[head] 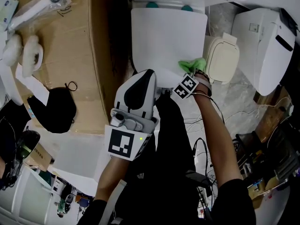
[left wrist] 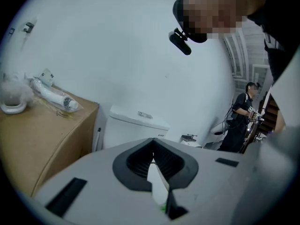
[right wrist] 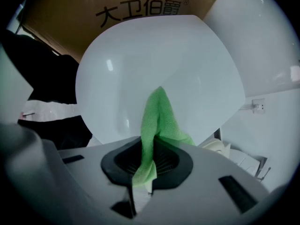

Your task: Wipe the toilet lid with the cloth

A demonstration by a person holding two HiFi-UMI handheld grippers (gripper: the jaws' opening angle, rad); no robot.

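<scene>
**Right hand-held gripper pins cloth to toilet lid**

The right hand-held gripper (head: 189, 73) is clenched on a green cloth (head: 193, 64). In the right gripper view the cloth (right wrist: 158, 116) rises in a fold from between the closed jaws of that hand-held gripper (right wrist: 147, 159) and lies against the white lid (right wrist: 140, 64). From the head view, the cloth touches the lid (head: 164, 32) at its near right edge.

The left hand-held gripper (head: 147, 75) hangs over the near left edge of the lid, beside the right one. In its own view the left hand-held gripper (left wrist: 157, 172) has its jaws drawn together with nothing held, and it faces a white tank (left wrist: 131, 128) and a bare wall.

The lid is down. A cardboard box (head: 70, 55) stands just left of the toilet, with a black bag (head: 56, 109) at its near edge. A 2nd white toilet (head: 267, 36) stands to the right. A person (left wrist: 239, 121) stands far back in the room.
</scene>
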